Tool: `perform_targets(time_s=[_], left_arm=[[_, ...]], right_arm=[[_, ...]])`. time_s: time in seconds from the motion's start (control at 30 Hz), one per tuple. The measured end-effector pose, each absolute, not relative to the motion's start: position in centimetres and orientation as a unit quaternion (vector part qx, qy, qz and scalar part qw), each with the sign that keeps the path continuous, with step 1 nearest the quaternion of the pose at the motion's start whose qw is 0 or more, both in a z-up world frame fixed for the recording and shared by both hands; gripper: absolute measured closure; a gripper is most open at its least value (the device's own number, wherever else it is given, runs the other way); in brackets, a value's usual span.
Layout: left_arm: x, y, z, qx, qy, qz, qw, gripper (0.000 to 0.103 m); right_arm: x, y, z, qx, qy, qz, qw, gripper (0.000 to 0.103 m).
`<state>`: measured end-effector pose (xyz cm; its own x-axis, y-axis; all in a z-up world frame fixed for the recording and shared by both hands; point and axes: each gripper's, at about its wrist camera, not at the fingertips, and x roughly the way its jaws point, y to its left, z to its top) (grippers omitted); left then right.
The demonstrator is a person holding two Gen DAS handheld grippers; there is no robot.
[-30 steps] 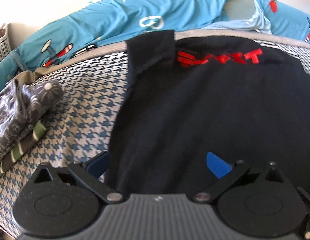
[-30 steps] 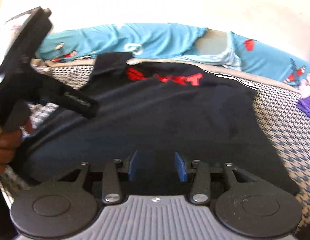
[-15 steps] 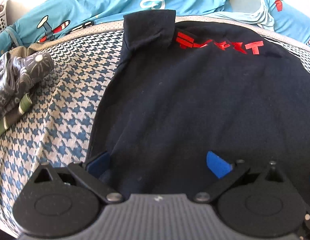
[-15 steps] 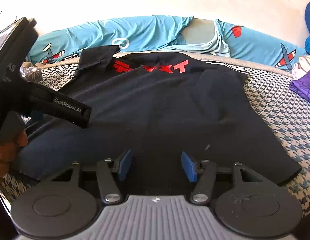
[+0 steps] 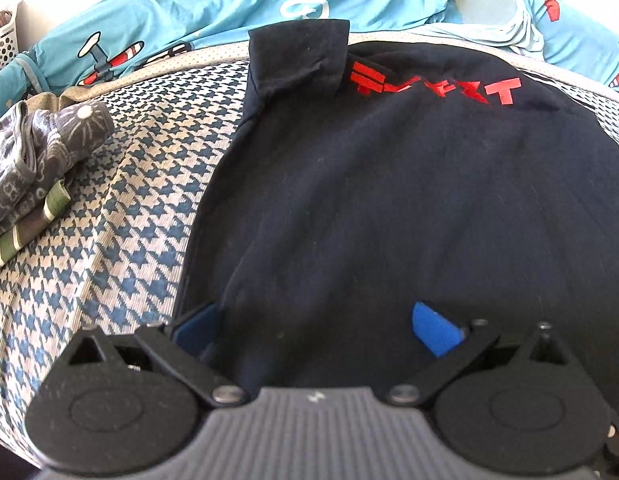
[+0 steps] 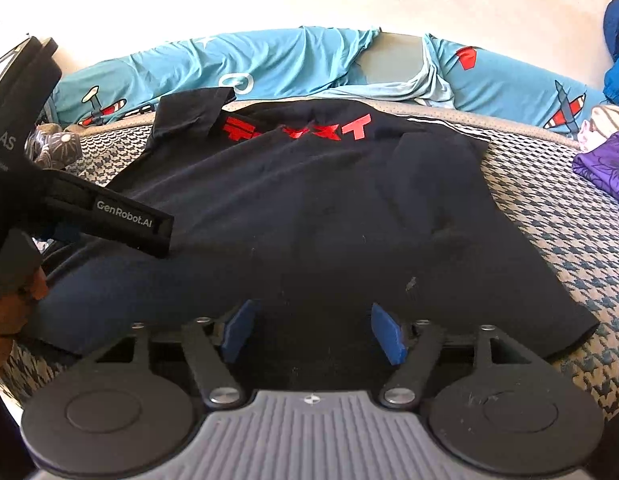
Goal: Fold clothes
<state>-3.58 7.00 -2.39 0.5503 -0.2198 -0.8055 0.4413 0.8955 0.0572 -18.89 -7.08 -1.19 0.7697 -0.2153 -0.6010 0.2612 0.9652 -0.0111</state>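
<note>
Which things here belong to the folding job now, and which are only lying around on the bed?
Part of the job:
- black T-shirt, spread flat
- left gripper, open over its hem
- right gripper, jaws just opened, no cloth pinched

Lying about:
- grey patterned clothes
- purple garment
- blue aeroplane sheet
- houndstooth bed cover

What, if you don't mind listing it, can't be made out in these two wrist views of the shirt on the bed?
- Black shirt: its near hem, in both views, is covered by the gripper bodies.
- Red lettering: creased and foreshortened, unreadable in either view.
- Left gripper: in the right wrist view its fingertips are hidden behind its own body.
- Purple cloth: cut off by the right edge.
- Grey patterned clothes: cut off by the left edge.
</note>
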Motion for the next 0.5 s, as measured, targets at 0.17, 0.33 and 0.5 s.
perform_targets(time_s=[0.17, 0.33, 0.5], left_arm=[[-3.8, 7.07, -2.43, 0.127, 0.433, -0.189, 0.872, 0.0], [-4.01, 7.17, -2.41, 0.127, 0.433, -0.189, 0.872, 0.0], [-4.21, 7.24, -2.39, 0.127, 0.433, -0.189, 0.872, 0.0]], right_arm=[[-19.03, -7.09, -1.3, 0.035, 0.315, -0.126, 0.94, 0.031], [-19.19, -7.14, -1.42, 0.036, 0.317, -0.128, 0.939, 0.026], [-19.26, -7.2, -1.43, 0.037, 0.318, -0.13, 0.938, 0.023]])
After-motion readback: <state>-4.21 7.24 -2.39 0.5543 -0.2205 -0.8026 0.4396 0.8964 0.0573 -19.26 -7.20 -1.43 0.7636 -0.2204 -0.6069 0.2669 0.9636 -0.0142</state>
